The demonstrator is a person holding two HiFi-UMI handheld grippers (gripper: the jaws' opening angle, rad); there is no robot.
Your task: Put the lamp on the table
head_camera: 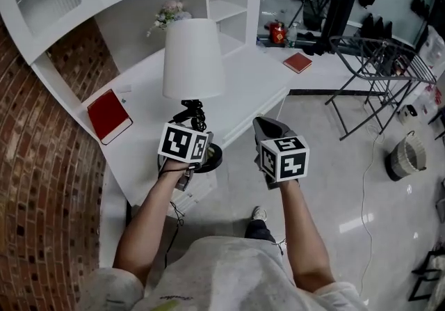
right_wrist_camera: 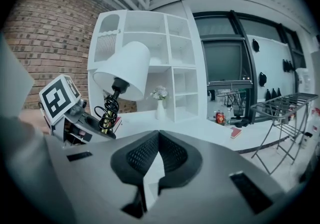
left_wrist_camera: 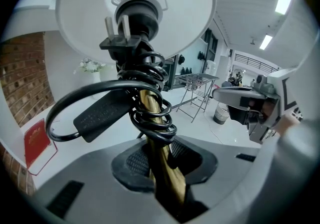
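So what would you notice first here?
The big white lamp, held by its gold stem in the left gripper at the white table's near edge, black cord coiled round the stem. Then the red book on the table at left, and the right gripper, shut on nothing.

head view: the marker cube (head_camera: 184, 142) of the left gripper (left_wrist_camera: 160, 165) covers the lamp's (head_camera: 193, 59) lower stem and the 9 o'clock side of its black base (head_camera: 213, 158). left gripper view: the shade (left_wrist_camera: 185, 12) is cut off at 12 o'clock, and print on the cord's tag (left_wrist_camera: 102, 113) is too blurred to read. a red item (head_camera: 277, 33) at 1 o'clock on the table (head_camera: 257, 73) is too small to name.
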